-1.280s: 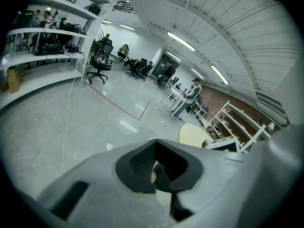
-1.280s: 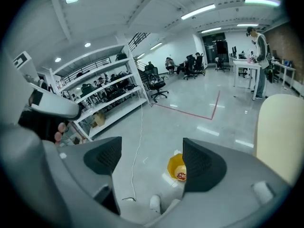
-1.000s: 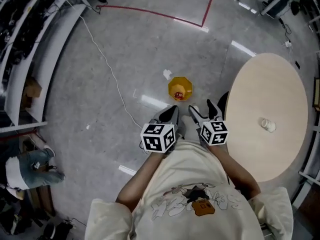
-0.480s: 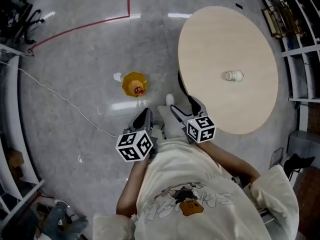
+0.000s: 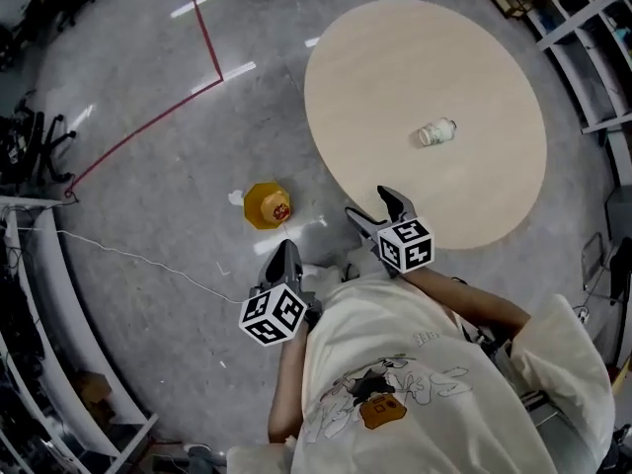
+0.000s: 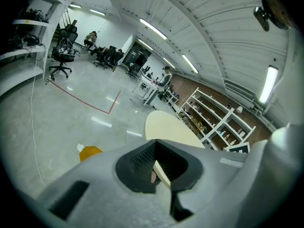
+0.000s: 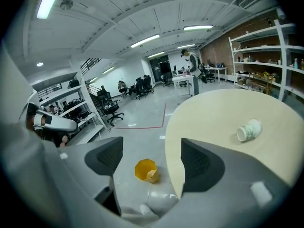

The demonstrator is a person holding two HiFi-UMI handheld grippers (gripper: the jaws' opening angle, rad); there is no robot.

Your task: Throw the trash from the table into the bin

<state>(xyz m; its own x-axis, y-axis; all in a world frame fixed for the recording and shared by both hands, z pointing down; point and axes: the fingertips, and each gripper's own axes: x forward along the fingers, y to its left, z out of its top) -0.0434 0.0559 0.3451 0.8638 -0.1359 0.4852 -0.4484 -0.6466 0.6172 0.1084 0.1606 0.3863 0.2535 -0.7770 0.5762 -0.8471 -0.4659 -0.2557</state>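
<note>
Grey workshop floor | right gripper [image 5: 366, 205] jaws apart, empty; left gripper [image 5: 283, 252] jaws together, empty | paper cup [image 5: 435, 132] lies sideways on round table [image 5: 395, 57], well apart | best: reach over the edge, clamp the cup body gently, then carry it to yellow bin [image 5: 267, 205].

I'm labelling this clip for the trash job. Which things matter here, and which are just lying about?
Job: paper cup on its side, round table, yellow bin.
Lying about: white cable, red floor tape, shelves, office chairs.
</note>
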